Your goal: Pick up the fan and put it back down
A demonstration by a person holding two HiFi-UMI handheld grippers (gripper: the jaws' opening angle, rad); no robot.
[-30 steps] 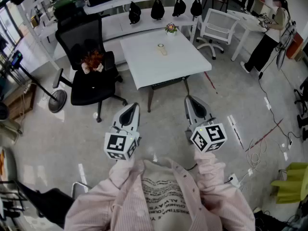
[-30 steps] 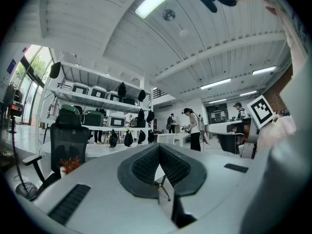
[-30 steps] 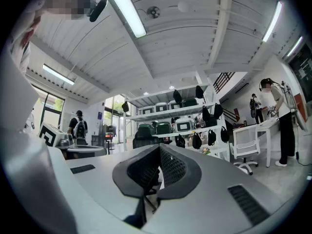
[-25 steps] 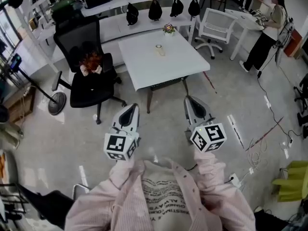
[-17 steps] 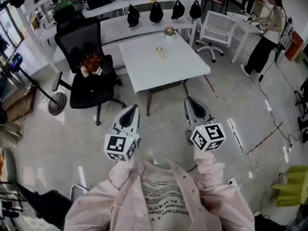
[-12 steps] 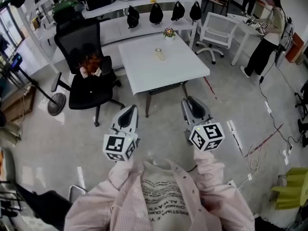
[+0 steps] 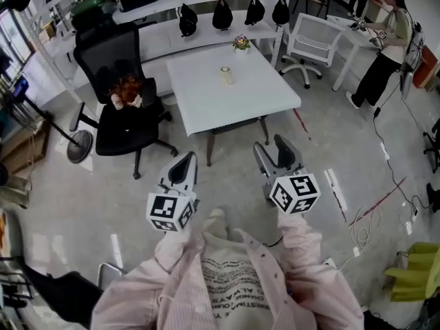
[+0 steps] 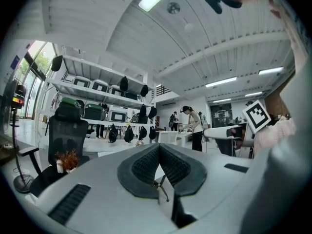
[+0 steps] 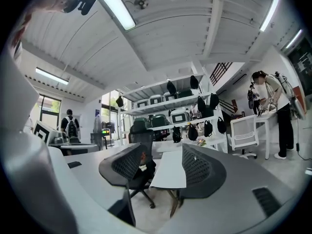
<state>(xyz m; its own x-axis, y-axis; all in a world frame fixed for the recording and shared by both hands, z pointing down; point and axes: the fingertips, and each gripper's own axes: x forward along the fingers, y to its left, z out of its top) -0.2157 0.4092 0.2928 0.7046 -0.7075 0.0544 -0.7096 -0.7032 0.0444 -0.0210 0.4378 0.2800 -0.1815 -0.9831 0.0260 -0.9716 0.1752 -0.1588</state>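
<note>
A white table (image 7: 254, 98) stands ahead on the floor. On it lie a small cream object (image 7: 225, 74), too small to identify, and a little potted plant (image 7: 241, 43). Both grippers hang level in front of my chest, short of the table's near edge and touching nothing. My left gripper (image 7: 187, 159) has its jaws together, and its pads meet in the left gripper view (image 8: 159, 147). The jaws of my right gripper (image 7: 269, 145) are opening with nothing between them; in the right gripper view (image 9: 161, 152) the table top (image 9: 170, 172) shows through the gap.
A black office chair (image 7: 120, 95) with a furry toy on its seat stands left of the table. A white chair (image 7: 311, 36) and a standing person (image 7: 385, 47) are at the back right. Shelves with black bags (image 7: 223, 12) run behind. Cables (image 7: 371, 212) lie on the floor at the right.
The right gripper's jaws have spread apart from shut. Both grippers have moved a little forward toward the table. A shoe tip now shows below them.
</note>
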